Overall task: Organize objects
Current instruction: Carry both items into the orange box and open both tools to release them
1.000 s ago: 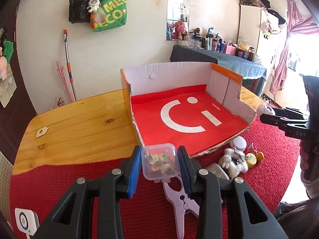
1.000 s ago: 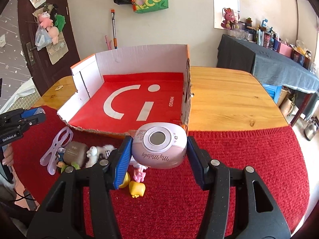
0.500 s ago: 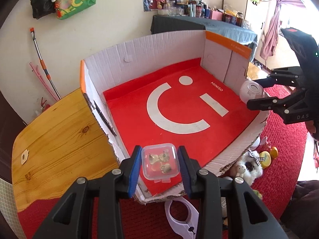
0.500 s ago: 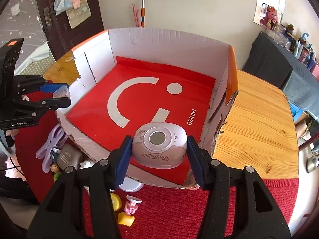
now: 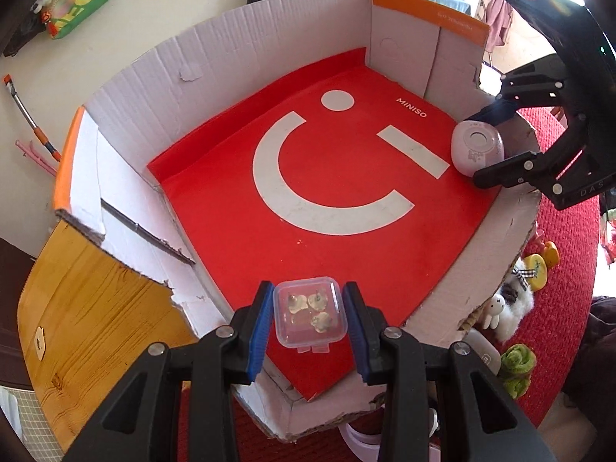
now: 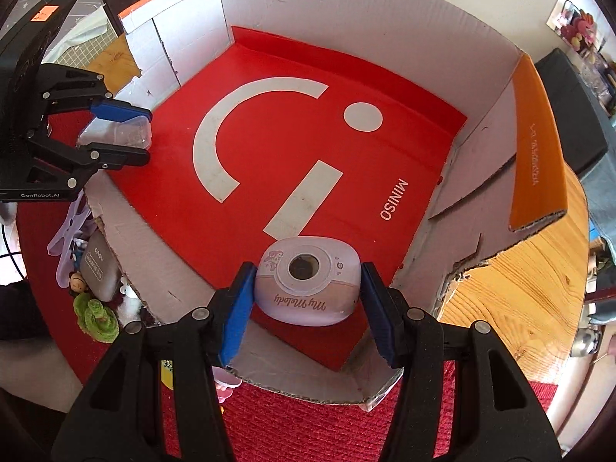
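A low cardboard box with a red floor lies open on the table. My left gripper is shut on a small clear plastic case holding small metal pieces, above the box's near left corner. My right gripper is shut on a pale pink rounded "My Melody" case, held over the box's near right part. Both point steeply down into the box. Whether either case touches the floor I cannot tell.
Outside the box's front wall on the red mat lie a green plush toy, a white plush, a grey case, a lilac clip and yellow toys. Bare wooden tabletop flanks the box.
Both grippers have moved forward over the box's front wall and tilted down, each keeping its case. The box floor now fills both views.
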A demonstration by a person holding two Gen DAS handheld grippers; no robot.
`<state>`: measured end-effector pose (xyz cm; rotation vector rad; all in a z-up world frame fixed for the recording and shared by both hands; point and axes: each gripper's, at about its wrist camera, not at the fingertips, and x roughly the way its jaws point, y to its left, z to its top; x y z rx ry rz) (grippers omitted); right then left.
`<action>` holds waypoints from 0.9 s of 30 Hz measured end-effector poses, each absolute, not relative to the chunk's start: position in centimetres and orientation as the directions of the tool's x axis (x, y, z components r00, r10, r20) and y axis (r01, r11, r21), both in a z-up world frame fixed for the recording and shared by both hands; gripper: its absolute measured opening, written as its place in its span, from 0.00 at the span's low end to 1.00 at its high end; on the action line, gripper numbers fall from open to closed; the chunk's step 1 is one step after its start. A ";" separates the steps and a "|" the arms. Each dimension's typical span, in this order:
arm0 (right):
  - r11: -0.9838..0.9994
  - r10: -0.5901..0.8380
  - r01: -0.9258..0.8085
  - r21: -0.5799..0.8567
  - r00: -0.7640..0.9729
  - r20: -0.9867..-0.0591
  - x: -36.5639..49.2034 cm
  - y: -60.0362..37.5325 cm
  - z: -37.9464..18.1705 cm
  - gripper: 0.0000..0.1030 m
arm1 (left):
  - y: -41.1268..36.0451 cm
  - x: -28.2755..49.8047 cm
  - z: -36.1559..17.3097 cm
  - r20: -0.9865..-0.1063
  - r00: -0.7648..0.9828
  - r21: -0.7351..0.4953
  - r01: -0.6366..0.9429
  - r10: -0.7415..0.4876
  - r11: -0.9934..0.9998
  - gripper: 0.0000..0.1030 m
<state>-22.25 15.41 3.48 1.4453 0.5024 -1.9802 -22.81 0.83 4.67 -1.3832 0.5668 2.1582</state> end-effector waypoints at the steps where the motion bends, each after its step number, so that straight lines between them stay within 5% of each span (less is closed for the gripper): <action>1: -0.723 -0.258 0.688 0.055 -0.195 -0.946 -22.3 15.2 3.3 0.51 | 0.9 -22.8 4.5 -0.919 -0.346 0.075 -0.626 0.190 -0.776 0.37; 27: -0.682 -0.227 0.730 0.050 -0.147 -0.963 -21.4 14.8 2.7 0.51 | 0.9 -23.1 4.7 -0.945 -0.273 0.062 -0.688 0.179 -0.723 0.38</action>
